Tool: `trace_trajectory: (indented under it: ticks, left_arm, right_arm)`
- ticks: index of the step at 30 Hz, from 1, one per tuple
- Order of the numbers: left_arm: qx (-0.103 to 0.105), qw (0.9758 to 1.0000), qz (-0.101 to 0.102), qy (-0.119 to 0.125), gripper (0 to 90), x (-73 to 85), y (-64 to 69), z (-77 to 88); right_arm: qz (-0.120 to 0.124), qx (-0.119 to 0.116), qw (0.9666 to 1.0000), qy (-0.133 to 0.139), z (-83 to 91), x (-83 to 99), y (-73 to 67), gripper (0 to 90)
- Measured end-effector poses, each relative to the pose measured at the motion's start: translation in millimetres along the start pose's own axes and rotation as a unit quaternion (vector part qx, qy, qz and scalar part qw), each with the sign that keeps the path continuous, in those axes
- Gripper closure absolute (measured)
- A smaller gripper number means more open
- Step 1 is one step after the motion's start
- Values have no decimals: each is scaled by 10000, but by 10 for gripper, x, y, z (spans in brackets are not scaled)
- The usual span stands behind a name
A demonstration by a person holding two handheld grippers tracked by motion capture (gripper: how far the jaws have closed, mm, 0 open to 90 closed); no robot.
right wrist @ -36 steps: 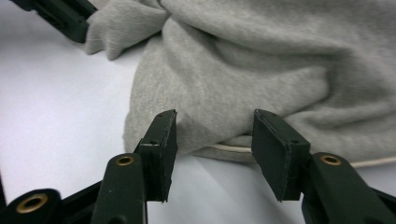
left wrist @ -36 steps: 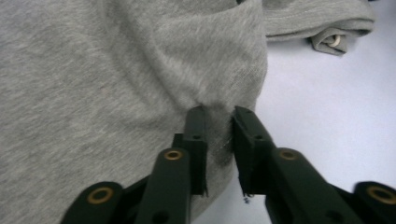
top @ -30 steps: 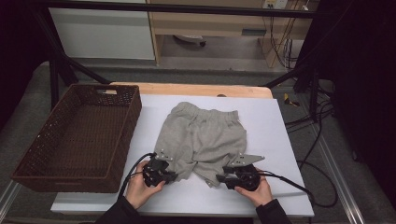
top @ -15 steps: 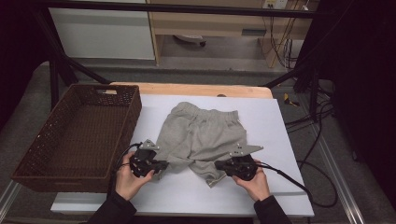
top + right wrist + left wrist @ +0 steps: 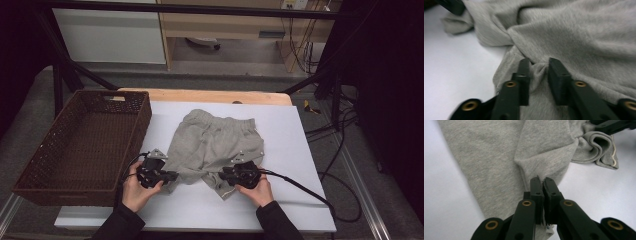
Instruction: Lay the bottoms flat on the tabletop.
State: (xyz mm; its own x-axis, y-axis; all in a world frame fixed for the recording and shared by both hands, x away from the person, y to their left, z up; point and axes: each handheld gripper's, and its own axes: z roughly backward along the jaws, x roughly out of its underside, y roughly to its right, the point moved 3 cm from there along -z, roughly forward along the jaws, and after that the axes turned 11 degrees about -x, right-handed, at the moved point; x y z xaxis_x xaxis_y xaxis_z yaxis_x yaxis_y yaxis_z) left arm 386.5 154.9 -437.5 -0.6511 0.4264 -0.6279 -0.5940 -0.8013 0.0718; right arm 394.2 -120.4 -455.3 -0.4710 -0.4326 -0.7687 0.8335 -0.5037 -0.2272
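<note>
White counter [image 5: 300, 150], grey shorts [image 5: 215, 145] spread across the middle, brown wicker basket [image 5: 75, 145] sitting at its left edge

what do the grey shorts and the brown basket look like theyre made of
The shorts look like soft, matte jersey or sweatshirt knit: heathered grey, fine fuzzy surface, soft rounded folds, gathered waistband. The basket looks like dark brown woven wicker or rattan, possibly a plastic imitation: its walls show a regular weave.

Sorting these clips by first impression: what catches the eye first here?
Grey shorts lie spread in the middle of the white table, both grippers at their near hem. The left gripper pinches a fold of cloth; the right gripper straddles another, fingers apart. A brown wicker basket stands left.
</note>
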Motion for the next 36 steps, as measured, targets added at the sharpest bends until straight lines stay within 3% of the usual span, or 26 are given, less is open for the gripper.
trace_trajectory:
  ticks: [3, 5, 9, 12, 20, 25, 31, 34, 36]
  left_arm:
    - [8, 10000, -46, -36, 868, 9, 5, -7]
    - [1, 10000, -61, -50, 868, 13, 17, -16]
    - [-17, 9999, -83, -78, 868, 18, 32, -33]
    - [-20, 10000, -67, -70, 868, 18, 35, -33]
    - [-20, 9999, -77, -73, 868, 16, 33, -27]
    - [-23, 10000, -64, -65, 868, 15, 34, -25]
    - [12, 10000, -38, -19, 868, 8, 34, 9]
    - [37, 10000, -2, 26, 868, 0, 34, 34]
    - [63, 10000, 12, 42, 868, -7, 31, 52]
  right_arm:
    - [36, 17, 9999, 140, 156, 40, -64, 495]
    - [30, -8, 9998, 207, 230, 103, -111, 444]
    - [124, -89, 9999, -5, 240, 247, -237, 411]
    - [96, -257, 9996, -100, 166, 308, -304, 465]
    - [222, -280, 9988, -330, 36, 376, -324, 566]
    - [302, -305, 9983, -393, 39, 378, -333, 741]
    - [255, -417, 9966, -660, 180, 364, -309, 794]
    - [182, -443, 9970, -602, 352, 378, -282, 795]
    - [177, -340, 9974, -613, 502, 432, -241, 794]
